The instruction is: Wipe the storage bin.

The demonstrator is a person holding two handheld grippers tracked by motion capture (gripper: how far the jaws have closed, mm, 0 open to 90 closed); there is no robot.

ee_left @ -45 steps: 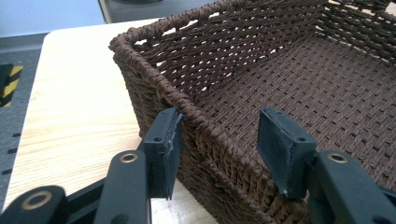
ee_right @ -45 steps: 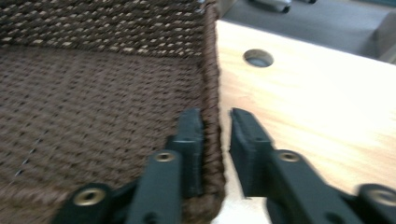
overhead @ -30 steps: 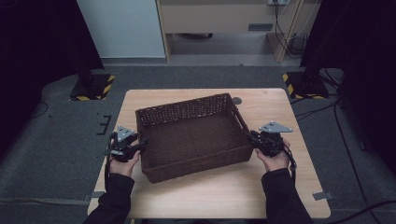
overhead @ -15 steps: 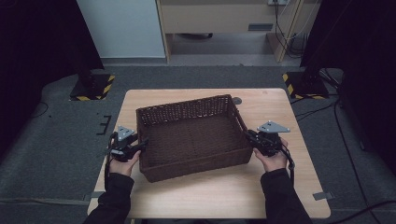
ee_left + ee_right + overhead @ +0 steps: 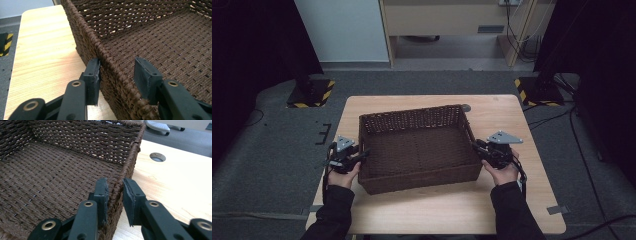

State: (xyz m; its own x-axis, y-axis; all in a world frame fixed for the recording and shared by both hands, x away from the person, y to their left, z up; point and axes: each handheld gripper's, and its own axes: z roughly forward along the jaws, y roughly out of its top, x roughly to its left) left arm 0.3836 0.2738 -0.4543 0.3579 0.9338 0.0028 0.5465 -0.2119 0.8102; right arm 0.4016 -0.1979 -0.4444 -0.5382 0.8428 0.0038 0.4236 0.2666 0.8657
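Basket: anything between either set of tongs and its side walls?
Nothing visible. The left tongs straddle the basket's left rim, outer pad against the wall, inner pad apart. The right tongs straddle the right rim, a narrow gap at the outer pad. The basket is empty.

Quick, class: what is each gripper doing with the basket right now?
Left gripper: open, jaws astride the wicker basket wall, one pad touching its outside.
Right gripper: nearly shut on the basket's opposite wall; a firm clamp cannot be told.
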